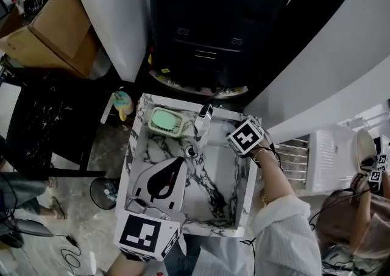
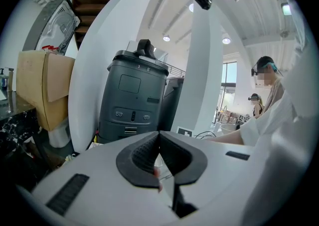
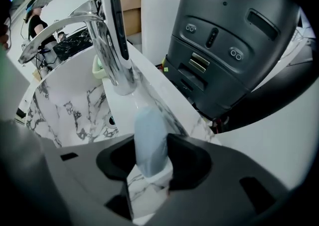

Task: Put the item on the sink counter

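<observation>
A pale blue, tube-like item (image 3: 149, 140) stands between the jaws of my right gripper (image 3: 149, 164), and both pads press its sides. It is over the marble counter strip (image 3: 164, 105) behind the basin, just in front of the chrome faucet's (image 3: 112, 45) base. In the head view the right gripper (image 1: 218, 130) reaches down at the sink's (image 1: 131, 147) far rim beside the faucet (image 1: 203, 123); the item is hidden there. My left gripper (image 1: 177, 165) hovers over the basin's near left part, its dark pads (image 2: 144, 152) closed together with nothing clearly between them.
A green soap dish (image 1: 166, 122) sits at the sink's back left corner. A tall dark grey machine (image 3: 224, 45) stands right behind the sink. A cardboard box (image 1: 55, 31) and a black stand are to the left; another person (image 1: 359, 208) stands at the right.
</observation>
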A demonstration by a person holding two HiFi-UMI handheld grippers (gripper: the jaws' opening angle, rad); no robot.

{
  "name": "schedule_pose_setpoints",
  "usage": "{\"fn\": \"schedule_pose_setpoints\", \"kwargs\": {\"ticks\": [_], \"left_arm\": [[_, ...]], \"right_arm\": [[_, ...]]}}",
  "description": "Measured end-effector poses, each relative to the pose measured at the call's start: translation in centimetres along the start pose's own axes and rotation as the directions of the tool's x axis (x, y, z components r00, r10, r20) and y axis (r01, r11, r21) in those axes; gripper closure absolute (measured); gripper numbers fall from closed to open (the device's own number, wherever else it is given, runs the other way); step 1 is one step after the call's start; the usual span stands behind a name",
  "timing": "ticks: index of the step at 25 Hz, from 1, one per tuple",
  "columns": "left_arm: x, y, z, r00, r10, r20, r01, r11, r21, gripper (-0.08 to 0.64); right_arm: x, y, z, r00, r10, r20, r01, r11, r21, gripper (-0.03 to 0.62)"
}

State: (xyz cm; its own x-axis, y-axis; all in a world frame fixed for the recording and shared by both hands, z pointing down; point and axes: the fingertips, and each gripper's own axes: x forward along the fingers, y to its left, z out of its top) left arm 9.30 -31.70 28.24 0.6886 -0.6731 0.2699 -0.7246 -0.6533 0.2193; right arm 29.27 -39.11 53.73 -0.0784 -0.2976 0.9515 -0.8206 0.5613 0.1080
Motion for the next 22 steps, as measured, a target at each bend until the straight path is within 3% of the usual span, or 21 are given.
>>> {"fn": "schedule_pose_setpoints", "kwargs": {"ticks": [15,22], "left_arm": [[-0.7,0.6,0.6,1.0,0.025,0.012,-0.025,0.999,-0.021,0.545],[-1.4,0.0,1.0,0.998,0.037,0.043,-0.036,0.999,-0.021,0.545]], "right_arm": [[-1.1,0.0,0.3,0.994,-0.029,0.103,0.018,0.994,0.11,0.46],[-4.2,1.3,1.4,0.985,-0.037,0.167,0.007,0.984,0.179,0.462]]}}
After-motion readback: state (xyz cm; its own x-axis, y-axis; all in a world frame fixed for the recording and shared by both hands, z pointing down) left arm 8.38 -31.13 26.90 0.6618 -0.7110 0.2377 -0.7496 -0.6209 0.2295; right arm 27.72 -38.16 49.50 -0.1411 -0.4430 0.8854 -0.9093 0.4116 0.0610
